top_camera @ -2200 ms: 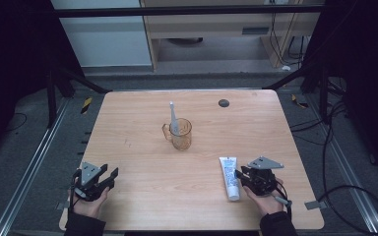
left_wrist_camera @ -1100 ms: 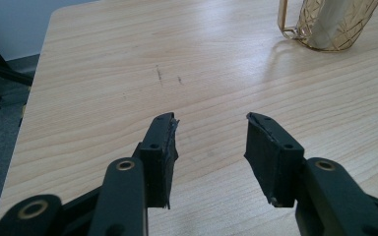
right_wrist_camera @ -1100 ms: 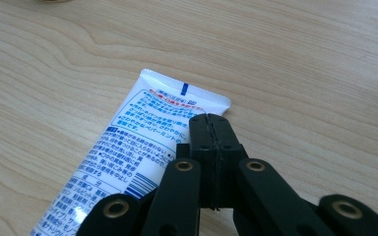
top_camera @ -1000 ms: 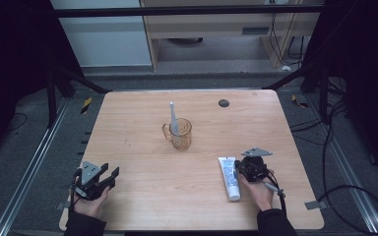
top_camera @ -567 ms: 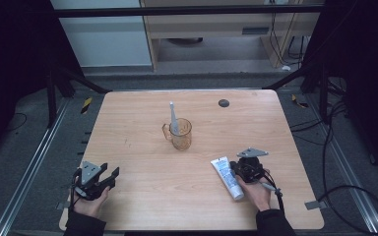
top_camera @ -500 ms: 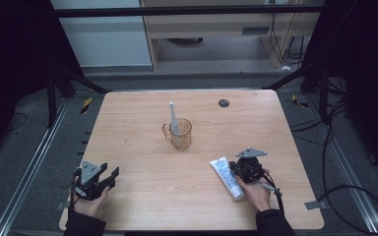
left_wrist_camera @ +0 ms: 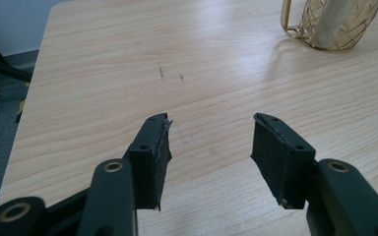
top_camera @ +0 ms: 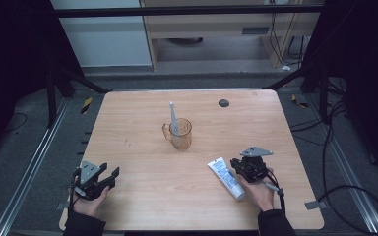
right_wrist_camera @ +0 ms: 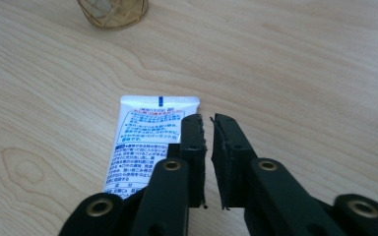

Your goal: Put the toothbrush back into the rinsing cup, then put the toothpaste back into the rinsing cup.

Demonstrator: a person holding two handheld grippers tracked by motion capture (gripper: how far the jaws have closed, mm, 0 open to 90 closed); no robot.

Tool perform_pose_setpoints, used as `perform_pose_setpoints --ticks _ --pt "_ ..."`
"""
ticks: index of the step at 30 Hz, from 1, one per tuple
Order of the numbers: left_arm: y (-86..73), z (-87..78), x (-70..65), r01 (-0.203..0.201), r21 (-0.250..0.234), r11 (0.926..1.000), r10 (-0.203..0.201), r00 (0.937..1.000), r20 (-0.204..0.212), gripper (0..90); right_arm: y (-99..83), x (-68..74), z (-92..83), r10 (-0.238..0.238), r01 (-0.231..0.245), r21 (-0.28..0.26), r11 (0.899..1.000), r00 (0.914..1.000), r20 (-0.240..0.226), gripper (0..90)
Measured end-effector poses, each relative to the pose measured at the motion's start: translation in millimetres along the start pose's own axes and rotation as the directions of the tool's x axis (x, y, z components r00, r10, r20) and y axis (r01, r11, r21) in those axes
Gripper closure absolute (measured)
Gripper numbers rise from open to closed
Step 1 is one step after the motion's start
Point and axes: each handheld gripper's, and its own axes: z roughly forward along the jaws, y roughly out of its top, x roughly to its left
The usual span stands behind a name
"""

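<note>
My right hand-held gripper (top_camera: pixel 236 168) sits at the near right of the bench (top_camera: pixel 128 123), held low in the person's right hand (top_camera: pixel 260 192). In the right gripper view its jaws stand almost together, with only a thin slit between them and nothing in that slit. They lie just beside the right edge of the toothpaste tube (right_wrist_camera: pixel 145 142), overlapping it in that view; I cannot tell whether they touch it.

The tube lies flat on the wood at the near right. In the high view its long axis runs diagonally, with the flat crimped end (top_camera: pixel 216 162) pointing far and left, toward the cup (top_camera: pixel 181 134), and the other end near and right, by the hand.

My left hand-held gripper (top_camera: pixel 109 176) rests at the near left corner of the bench in the person's left hand (top_camera: pixel 86 201). Its jaws are wide apart and hold nothing, with bare wood between them.

The amber glass cup stands upright near the middle of the bench, with its handle to the left. A white toothbrush (top_camera: pixel 173 118) stands in it, leaning slightly. A small dark disc (top_camera: pixel 223 103) lies farther off, toward the far right.
</note>
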Motion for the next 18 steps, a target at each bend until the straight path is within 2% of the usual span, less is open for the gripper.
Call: perform_pose_setpoints --ticks 5,10,14,18 --pt "0.5 1.2 -0.8 -0.01 0.013 0.9999 0.01 0.9999 -0.01 46.0 7.3 5.7 -16.3 -0.027 0.028 -0.018 0.999 0.9991 0.031 67.6" --pt "0.6 2.2 -1.0 -0.011 0.022 0.9997 0.011 0.9999 -0.007 44.9 12.9 9.7 -26.0 -0.029 0.029 -0.002 1.0 0.9994 0.021 57.8" --pt "-0.1 3.3 -0.2 -0.008 0.028 0.9996 0.008 1.0 -0.005 43.9 17.0 11.1 -28.9 -0.022 0.022 0.038 0.999 0.9997 -0.008 49.2" --pt "-0.3 3.2 0.5 -0.004 0.029 0.9996 0.004 1.0 -0.006 42.8 20.4 13.5 -30.5 -0.022 0.023 0.067 0.997 0.9997 -0.014 43.3"
